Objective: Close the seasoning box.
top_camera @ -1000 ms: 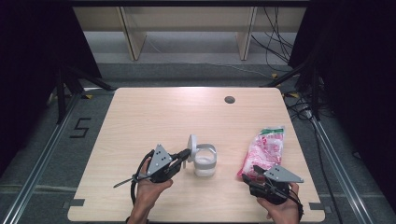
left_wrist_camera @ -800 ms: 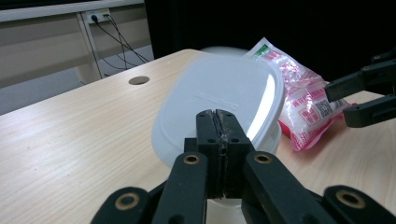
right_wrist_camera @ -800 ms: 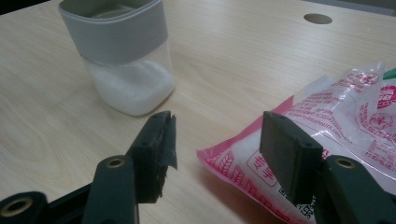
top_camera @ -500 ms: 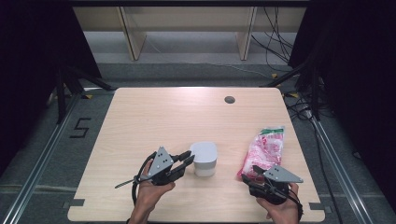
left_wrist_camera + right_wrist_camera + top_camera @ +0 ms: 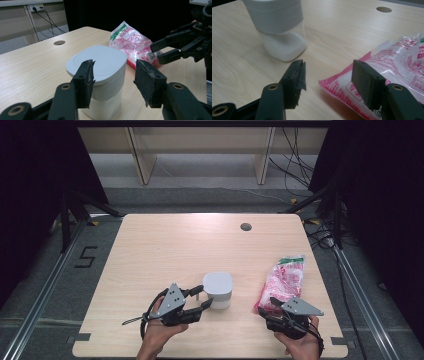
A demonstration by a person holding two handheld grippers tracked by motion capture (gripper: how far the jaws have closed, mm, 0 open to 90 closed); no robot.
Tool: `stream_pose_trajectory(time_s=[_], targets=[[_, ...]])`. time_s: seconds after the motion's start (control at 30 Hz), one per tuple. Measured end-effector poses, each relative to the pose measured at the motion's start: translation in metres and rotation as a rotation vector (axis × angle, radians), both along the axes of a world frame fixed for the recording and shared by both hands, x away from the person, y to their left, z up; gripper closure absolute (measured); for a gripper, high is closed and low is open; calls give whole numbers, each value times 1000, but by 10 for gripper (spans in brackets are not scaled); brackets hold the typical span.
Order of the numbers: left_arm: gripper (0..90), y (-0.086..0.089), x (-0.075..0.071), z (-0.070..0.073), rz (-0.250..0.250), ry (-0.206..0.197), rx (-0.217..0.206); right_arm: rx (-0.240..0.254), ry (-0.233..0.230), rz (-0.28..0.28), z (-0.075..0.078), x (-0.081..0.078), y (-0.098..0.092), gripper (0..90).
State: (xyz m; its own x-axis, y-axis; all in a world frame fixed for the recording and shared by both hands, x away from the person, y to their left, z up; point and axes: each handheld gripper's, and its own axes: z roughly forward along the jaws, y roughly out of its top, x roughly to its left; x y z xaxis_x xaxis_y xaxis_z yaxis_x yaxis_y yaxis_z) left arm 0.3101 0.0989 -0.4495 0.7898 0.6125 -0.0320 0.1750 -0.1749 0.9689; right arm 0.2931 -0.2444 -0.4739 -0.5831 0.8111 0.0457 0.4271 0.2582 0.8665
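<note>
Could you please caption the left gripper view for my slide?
Left gripper, jaws just opened, faces a closed white jar; pink bag behind.

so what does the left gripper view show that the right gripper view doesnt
Left gripper view alone: the container's closed white lid seen from above, and the right gripper with open jaws beyond the bag. Right gripper view alone: white powder in the container's clear lower half. Both share the white container, the pink bag, the table's round hole and open black jaws in front.
</note>
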Motion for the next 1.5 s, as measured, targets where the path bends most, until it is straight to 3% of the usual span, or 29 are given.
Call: stream_pose_trajectory(time_s=[0.03,0.1,0.2,0.23,0.33,0.43,0.47,0.73,0.83,0.87,0.97,1.1,1.17,1.3,1.37,1.4,1.5], targets=[[451,2,0,0,-2,-13,5,1,0,1,0,0,0,437],[436,2,-1,-2,19,5,-16,0,6,0,0,0,1,430],[402,4,-1,-3,22,-2,2,-6,-3,20,-1,2,2,422],[393,4,-1,-6,28,12,-20,2,3,12,-1,2,2,417],[369,7,-3,-8,37,7,-4,5,2,15,0,1,3,412],[347,7,-4,-12,50,28,-7,-4,-14,27,-1,2,5,410],[334,7,-5,-13,55,41,-2,7,10,23,0,0,4,411],[312,12,-8,-21,78,60,-12,11,9,19,-1,-1,7,409],[308,13,-10,-22,76,60,-4,15,31,29,0,-4,8,409],[307,14,-10,-23,74,60,0,13,8,43,-1,-2,7,408],[301,15,-11,-25,68,52,7,9,8,64,-2,-2,8,405],[293,15,-14,-27,60,49,10,3,8,66,-3,-3,10,389],[291,14,-16,-31,62,61,-11,2,9,71,-3,-4,10,379],[286,11,-19,-35,66,76,3,6,23,68,-3,-6,9,353],[284,10,-21,-36,56,73,14,36,28,69,-4,-8,10,349],[283,9,-22,-36,54,72,12,19,20,87,-4,-7,9,347],[279,10,-25,-40,49,70,7,35,39,78,-5,-9,11,344]])
